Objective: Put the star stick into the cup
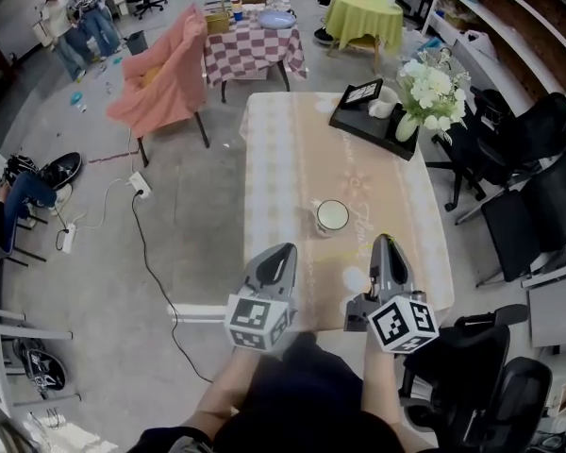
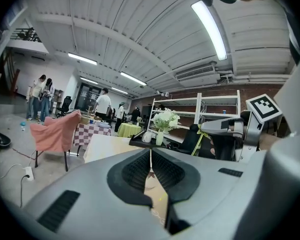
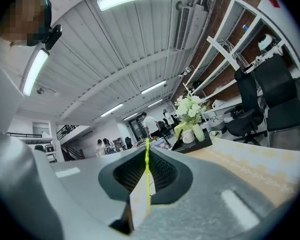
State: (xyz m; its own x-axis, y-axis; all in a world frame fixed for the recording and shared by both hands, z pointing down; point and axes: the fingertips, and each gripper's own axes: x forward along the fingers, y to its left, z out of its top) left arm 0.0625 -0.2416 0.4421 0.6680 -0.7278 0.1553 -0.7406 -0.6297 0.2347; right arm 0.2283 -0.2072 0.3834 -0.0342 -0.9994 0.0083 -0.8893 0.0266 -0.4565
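A white cup [image 1: 332,216] stands upright near the middle of the pale patterned table [image 1: 292,149]. Both grippers hover over the table's near edge, short of the cup. My right gripper [image 1: 382,241] [image 3: 146,146] is shut on a thin yellow-green stick [image 3: 147,181], which runs up between its pads. A pale blob [image 1: 356,279] shows just left of that gripper; I cannot tell whether it is the star end. The left gripper [image 1: 285,250] [image 2: 151,151] is shut with nothing in it. The left gripper view shows the right gripper [image 2: 230,134] off to its right.
At the table's far right, a black tray [image 1: 358,121] holds a white jug, with a vase of white flowers [image 1: 429,88] beside it. Black office chairs [image 1: 538,206] crowd the right side. A pink-draped chair [image 1: 165,74], a checkered table [image 1: 253,45] and floor cables [image 1: 137,192] lie left.
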